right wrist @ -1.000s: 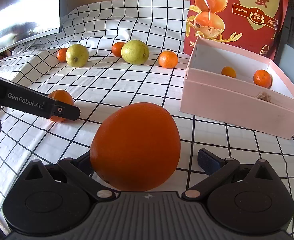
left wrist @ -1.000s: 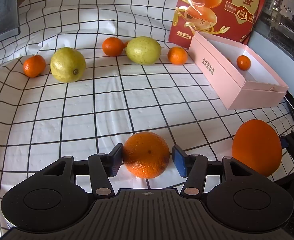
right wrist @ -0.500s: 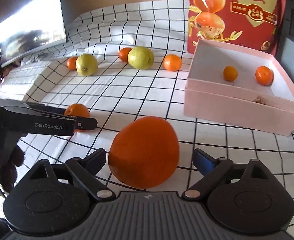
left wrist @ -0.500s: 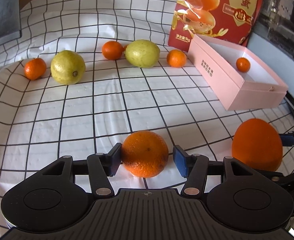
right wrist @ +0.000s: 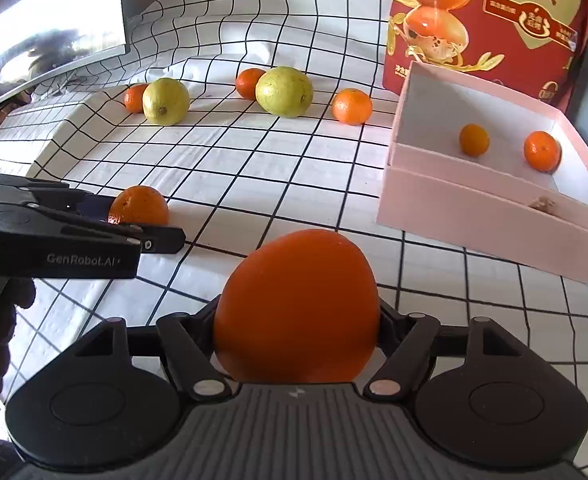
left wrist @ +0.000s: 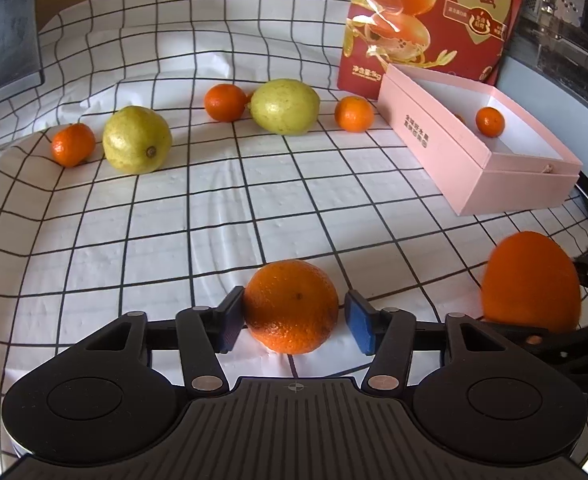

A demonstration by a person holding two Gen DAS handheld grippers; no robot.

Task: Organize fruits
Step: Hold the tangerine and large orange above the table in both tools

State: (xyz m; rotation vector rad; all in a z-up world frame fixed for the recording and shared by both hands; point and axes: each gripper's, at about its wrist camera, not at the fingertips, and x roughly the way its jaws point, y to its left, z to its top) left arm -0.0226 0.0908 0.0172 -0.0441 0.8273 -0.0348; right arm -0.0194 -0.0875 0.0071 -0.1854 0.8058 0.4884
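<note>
We are clenching our right gripper [right wrist: 297, 320] on the big orange [right wrist: 295, 306]. Our left gripper [left wrist: 292, 320] is straddling a small orange [left wrist: 292, 306], released

Matt cloth, glossy foil, dimpled peel

Soft white checked cloth [left wrist: 214, 208], faintly creased and matt; pink box [left wrist: 505, 184] of smooth matt card; red bag [right wrist: 493, 20] in shiny printed film; pebbled, slightly glossy skin on orange [left wrist: 292, 306]; black matt plastic on left gripper [left wrist: 294, 316], ribbed at base.
</note>
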